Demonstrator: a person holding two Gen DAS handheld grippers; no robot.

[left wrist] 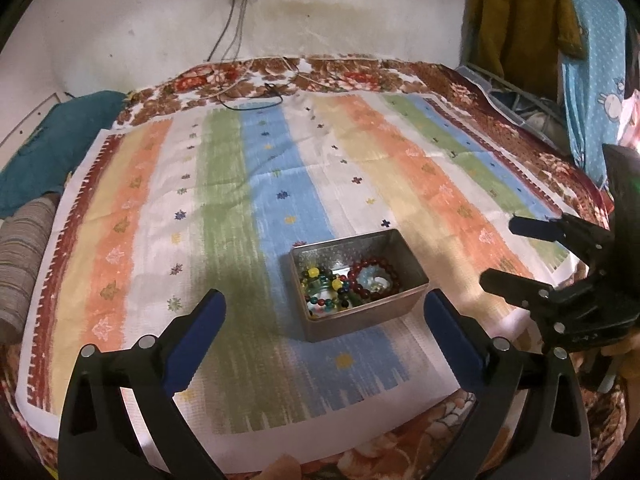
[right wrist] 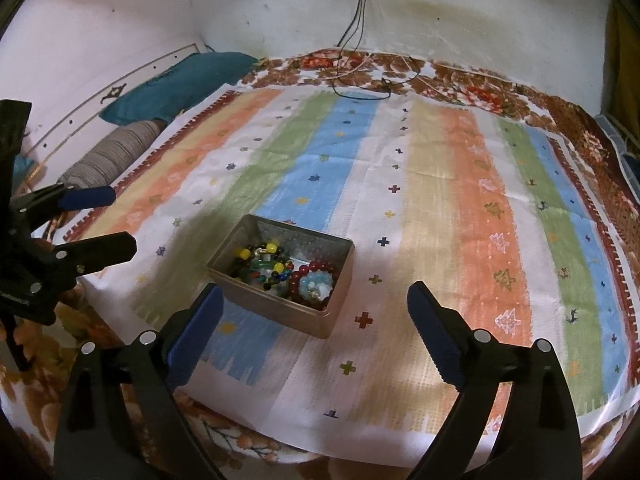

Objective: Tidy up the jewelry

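Cloth (left wrist: 224, 184) with coloured stripes is covering the bed, a teal pillow (right wrist: 180, 84) lying beside the wall. Near its front edge a metal tin (left wrist: 404, 304) is sitting, long axis slanted, holding bead bracelets (right wrist: 316, 280). Left tool (left wrist: 324, 320) and right tool (right wrist: 312, 316) are hovering spread wide, gripping nothing, with nothing between them and the tin.

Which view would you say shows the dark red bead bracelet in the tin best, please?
The left wrist view: the dark red bead bracelet shows as a nearly full ring inside the metal tin. In the right wrist view the tin's near wall hides its lower part.
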